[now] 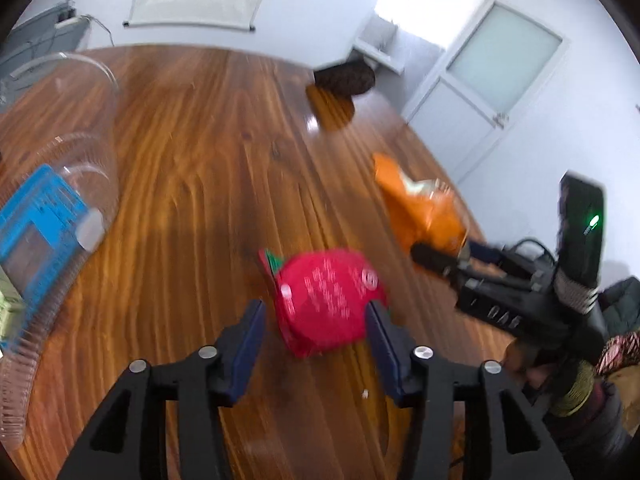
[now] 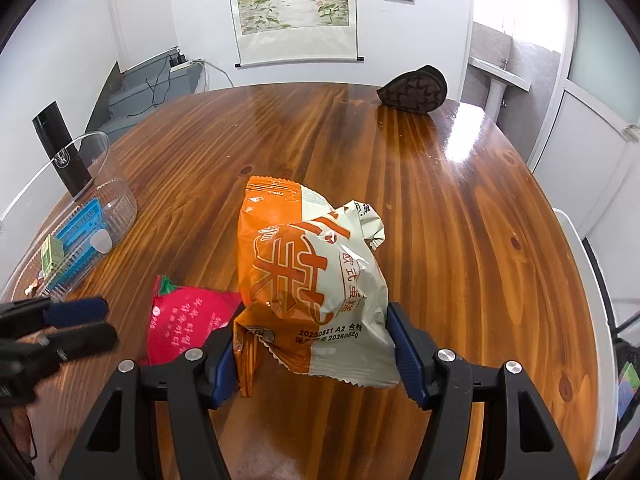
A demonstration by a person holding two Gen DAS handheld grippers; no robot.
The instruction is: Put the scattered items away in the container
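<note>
Clamping orange snack bag (image 2: 316,280), R gripper (image 2: 312,344); L gripper (image 1: 316,320) wide open round red packet (image 1: 328,304).

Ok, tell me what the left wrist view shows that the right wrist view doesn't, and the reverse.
Only the left wrist view shows the right gripper from outside, at the orange packet. Only the right wrist view shows the black bottle, the green box in the clear container, and the packet's printed date. Both show the red packet on the wooden table, the blue item in the container, and the brown pouch.
</note>
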